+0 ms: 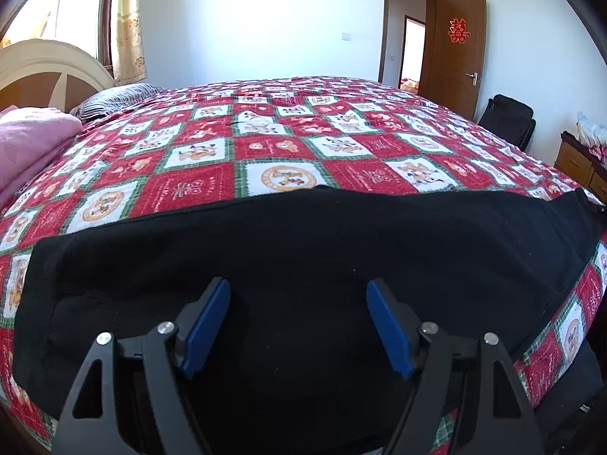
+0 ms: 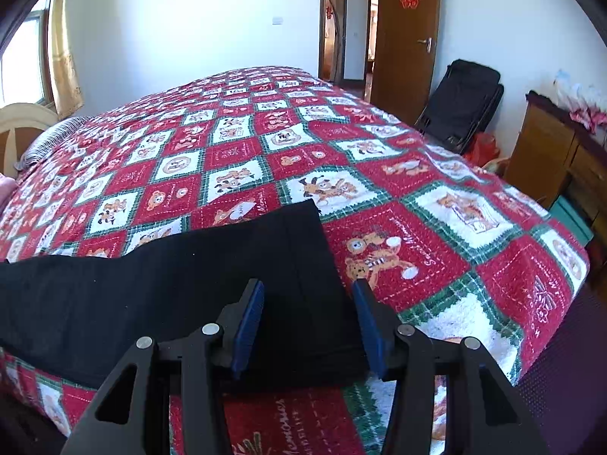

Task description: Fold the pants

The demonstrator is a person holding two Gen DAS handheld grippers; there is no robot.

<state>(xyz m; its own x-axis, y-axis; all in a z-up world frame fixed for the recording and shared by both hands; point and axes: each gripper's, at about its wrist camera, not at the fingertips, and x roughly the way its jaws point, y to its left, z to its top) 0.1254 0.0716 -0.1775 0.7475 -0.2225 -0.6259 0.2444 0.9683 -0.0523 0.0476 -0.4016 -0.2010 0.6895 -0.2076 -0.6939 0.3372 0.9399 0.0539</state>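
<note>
Black pants lie flat and stretched sideways along the near edge of the bed, on a red, white and green patchwork bedspread. My left gripper hovers over the wider left part of the pants, its blue pads far apart with only cloth below them. In the right wrist view the pants end in a straight leg hem at the right. My right gripper stands open over that leg end, near the hem's front corner. Neither pair of pads pinches the fabric.
A pink blanket and a striped pillow lie by the headboard at the left. A black folded chair leans on the wall beside an open wooden door. A wooden cabinet stands right of the bed.
</note>
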